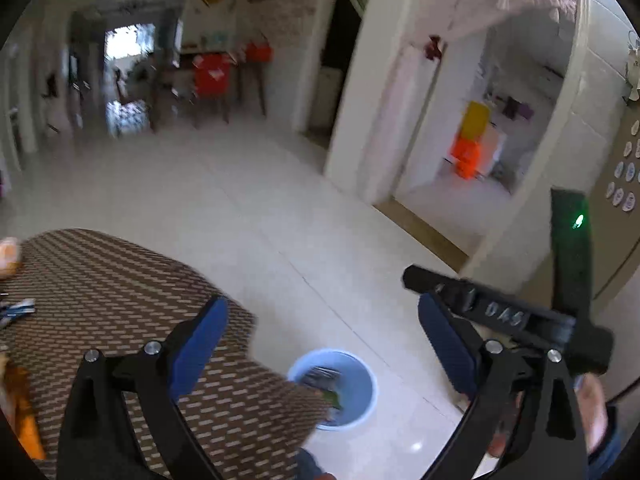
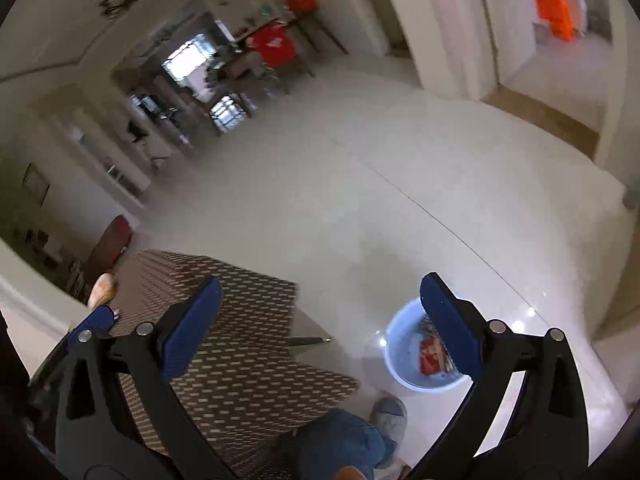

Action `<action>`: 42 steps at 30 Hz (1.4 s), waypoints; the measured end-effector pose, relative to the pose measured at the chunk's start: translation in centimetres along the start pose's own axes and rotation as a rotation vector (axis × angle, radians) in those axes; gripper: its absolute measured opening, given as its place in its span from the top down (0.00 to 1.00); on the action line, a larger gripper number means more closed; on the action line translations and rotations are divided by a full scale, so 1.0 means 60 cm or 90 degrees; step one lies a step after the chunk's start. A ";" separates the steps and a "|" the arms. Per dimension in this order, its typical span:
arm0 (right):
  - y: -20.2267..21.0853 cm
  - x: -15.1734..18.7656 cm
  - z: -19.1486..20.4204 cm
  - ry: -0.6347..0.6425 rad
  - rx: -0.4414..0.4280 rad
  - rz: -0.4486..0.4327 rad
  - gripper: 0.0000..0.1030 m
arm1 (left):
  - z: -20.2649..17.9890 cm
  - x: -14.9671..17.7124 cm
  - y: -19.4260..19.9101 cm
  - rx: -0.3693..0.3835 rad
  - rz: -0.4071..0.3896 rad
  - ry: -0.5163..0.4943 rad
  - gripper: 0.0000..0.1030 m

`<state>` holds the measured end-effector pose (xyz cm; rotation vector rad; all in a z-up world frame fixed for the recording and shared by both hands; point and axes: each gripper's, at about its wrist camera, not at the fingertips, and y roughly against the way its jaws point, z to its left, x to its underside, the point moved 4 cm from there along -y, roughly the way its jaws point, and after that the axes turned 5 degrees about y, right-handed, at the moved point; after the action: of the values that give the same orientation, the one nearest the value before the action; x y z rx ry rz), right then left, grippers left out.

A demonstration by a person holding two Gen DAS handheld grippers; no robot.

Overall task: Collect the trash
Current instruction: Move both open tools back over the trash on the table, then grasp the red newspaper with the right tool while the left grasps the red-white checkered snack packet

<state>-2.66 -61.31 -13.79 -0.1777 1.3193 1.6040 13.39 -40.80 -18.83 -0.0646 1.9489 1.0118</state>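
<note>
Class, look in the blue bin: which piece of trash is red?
The red packet lying in the blue bin; the wrappers beside it look grey and striped.

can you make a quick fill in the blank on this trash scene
1. The bin stands on the ____.
2. The bin's colour is ____.
3. The left tool holds ____.
4. The cloth on the table has a ____ pattern.

Missing words: floor; blue; nothing; woven
</note>
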 end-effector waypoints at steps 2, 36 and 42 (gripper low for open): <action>0.005 -0.004 0.039 0.021 -0.013 -0.005 0.06 | 0.030 0.004 0.040 -0.031 -0.020 -0.001 0.09; -0.232 0.237 0.641 0.422 -0.286 0.233 0.06 | 0.530 0.253 0.377 -0.376 -0.029 0.166 0.08; -0.233 0.243 0.636 0.394 -0.323 0.254 0.67 | 0.563 0.278 0.354 -0.362 0.008 0.200 0.10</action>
<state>18.13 -23.66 -17.43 -0.8168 1.4257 2.3293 18.39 1.52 -26.36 -0.5587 1.8709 1.6153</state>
